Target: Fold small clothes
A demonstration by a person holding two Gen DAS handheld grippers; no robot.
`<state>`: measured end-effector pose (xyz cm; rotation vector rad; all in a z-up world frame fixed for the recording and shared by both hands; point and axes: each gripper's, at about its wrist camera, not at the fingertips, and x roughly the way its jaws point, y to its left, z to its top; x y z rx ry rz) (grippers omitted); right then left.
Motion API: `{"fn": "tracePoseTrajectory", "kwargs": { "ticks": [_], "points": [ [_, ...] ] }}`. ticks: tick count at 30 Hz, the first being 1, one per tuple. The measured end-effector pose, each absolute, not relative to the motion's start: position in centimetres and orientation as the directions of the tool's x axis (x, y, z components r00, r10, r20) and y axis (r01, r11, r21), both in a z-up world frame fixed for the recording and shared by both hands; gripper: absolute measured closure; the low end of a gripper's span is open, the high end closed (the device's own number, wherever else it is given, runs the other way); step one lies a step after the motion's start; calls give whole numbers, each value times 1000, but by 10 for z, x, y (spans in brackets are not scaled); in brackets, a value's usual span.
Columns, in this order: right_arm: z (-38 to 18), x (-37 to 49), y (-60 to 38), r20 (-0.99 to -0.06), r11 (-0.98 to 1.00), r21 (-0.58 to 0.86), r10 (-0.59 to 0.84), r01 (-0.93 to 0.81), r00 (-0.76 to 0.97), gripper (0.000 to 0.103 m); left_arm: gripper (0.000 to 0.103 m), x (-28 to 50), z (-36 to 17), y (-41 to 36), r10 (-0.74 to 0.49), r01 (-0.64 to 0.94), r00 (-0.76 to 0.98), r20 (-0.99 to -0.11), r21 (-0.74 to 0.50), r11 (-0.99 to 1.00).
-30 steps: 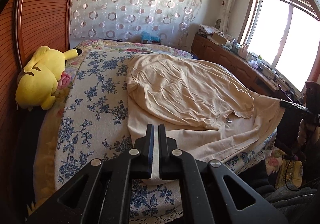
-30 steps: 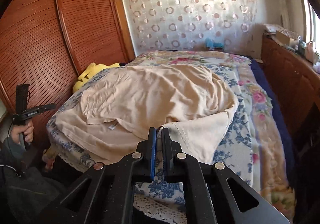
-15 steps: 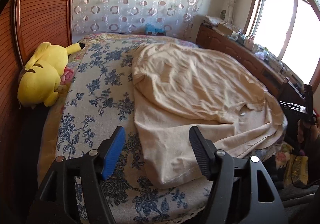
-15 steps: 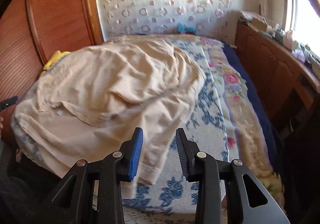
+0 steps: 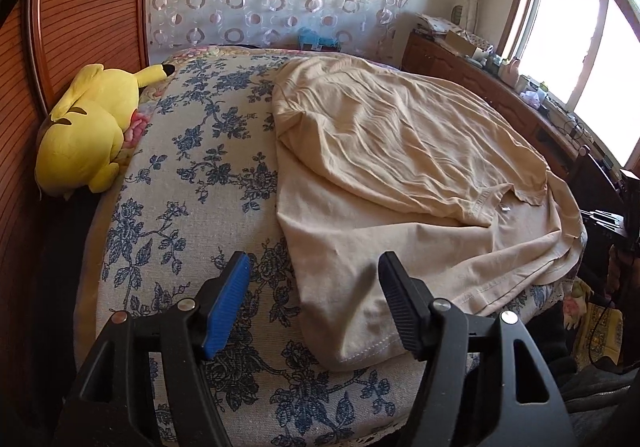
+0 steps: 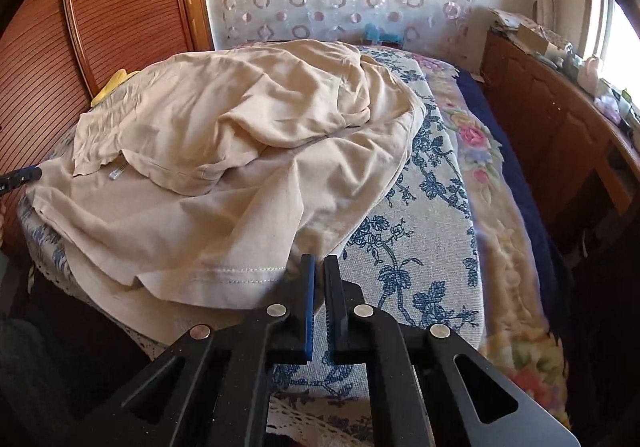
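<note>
A beige T-shirt [image 5: 392,175] lies rumpled and partly folded over itself on the blue-flowered bedspread [image 5: 192,175]. My left gripper [image 5: 314,279] is open and empty, its jaws wide apart above the shirt's near hem corner. In the right wrist view the shirt [image 6: 240,151] covers the bed's left half. My right gripper [image 6: 319,267] has its jaws nearly closed with a thin gap, empty, just right of the shirt's stitched hem [image 6: 232,271].
A yellow plush toy [image 5: 88,131] lies at the bed's left edge by the wooden wardrobe [image 5: 80,7]. A wooden sideboard [image 6: 560,119] with clutter runs under the window on the right. A flowered blanket [image 6: 492,207] lies beside the bedspread.
Both grippers let go of the shirt's hem and pulled back; the shirt dropped onto the bed. The left opened wide. The right opened, then closed again to a thin gap.
</note>
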<state>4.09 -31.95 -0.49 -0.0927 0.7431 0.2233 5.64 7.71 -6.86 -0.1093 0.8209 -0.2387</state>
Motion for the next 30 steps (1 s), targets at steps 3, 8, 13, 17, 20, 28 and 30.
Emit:
{"fn": "tracePoseTrajectory", "kwargs": {
  "ticks": [3, 8, 13, 17, 20, 28, 30],
  "points": [
    [6, 30, -332, -659, 977, -2, 158, -211, 736, 99, 36, 55, -64, 71, -261, 183, 666, -699, -186, 965],
    [19, 12, -355, -635, 991, -39, 76, -130, 769, 100, 36, 61, -59, 58, -274, 204, 670, -690, -183, 962],
    [23, 14, -365, -625, 995, -33, 49, -89, 779, 99, 36, 74, -54, 44, -276, 224, 673, -687, -167, 960],
    [32, 19, -350, -602, 995, -29, 61, -98, 796, 92, 36, 89, -54, 40, -271, 220, 669, -692, -164, 962],
    [35, 25, -339, -580, 993, -50, 61, -110, 812, 69, 36, 99, -53, 40, -258, 213, 670, -696, -153, 965],
    [33, 72, -318, -569, 983, 1, 152, -184, 808, 56, 42, 132, -50, 46, -228, 194, 680, -697, -129, 972],
    [30, 90, -319, -583, 980, 49, 186, -195, 791, 54, 44, 142, -50, 50, -211, 178, 680, -703, -121, 976]
  ]
}}
